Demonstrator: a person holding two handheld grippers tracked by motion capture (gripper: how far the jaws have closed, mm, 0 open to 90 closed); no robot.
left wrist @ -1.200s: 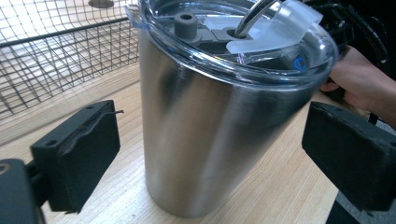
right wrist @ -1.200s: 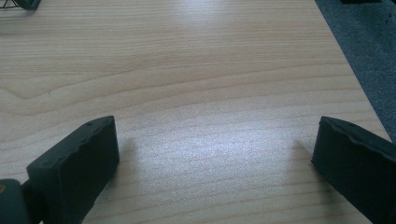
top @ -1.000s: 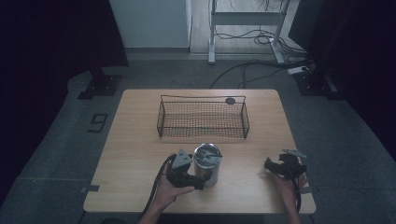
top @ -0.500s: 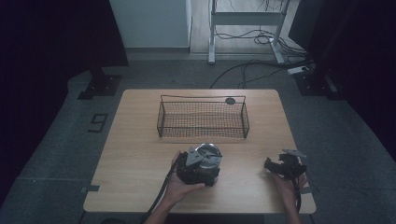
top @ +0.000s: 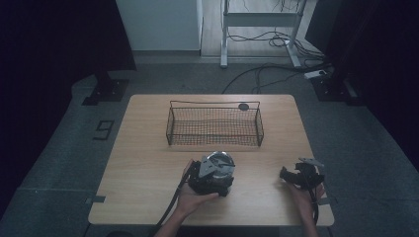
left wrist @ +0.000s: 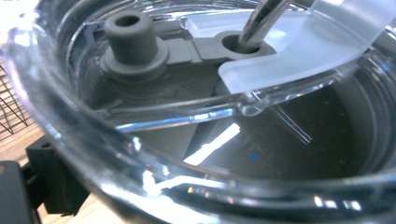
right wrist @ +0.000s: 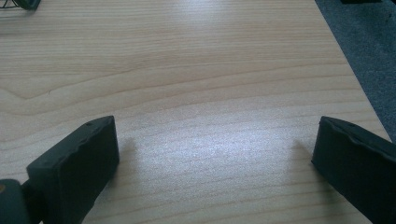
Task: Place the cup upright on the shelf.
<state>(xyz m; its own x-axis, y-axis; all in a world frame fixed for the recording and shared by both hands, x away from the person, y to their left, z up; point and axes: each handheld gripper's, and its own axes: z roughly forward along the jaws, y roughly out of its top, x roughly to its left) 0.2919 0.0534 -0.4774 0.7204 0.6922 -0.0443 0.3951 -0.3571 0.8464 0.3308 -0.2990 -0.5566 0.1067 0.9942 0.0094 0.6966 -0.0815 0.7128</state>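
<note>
The left gripper [top: 213,174] is clamped around a tumbler [top: 218,164] with a clear lid [left wrist: 261,60], near the desk's [top: 148,158] front edge; its jaws have just been closing. Keep it upright and lift straight toward the wire basket [top: 215,126] beyond. The right gripper [top: 289,176] rests apart, empty.

**Dim room, pale wooden worktop**

A light wood worktop [top: 148,163] stands on grey carpet floor [top: 64,163]. Beyond its far edge a white wall panel [top: 158,24] rises beside a metal frame [top: 259,19], with cables [top: 276,74] trailing over the floor. Black curtains [top: 49,44] darken both sides. A black stand foot [top: 106,91] sits off the far-left corner.
</note>
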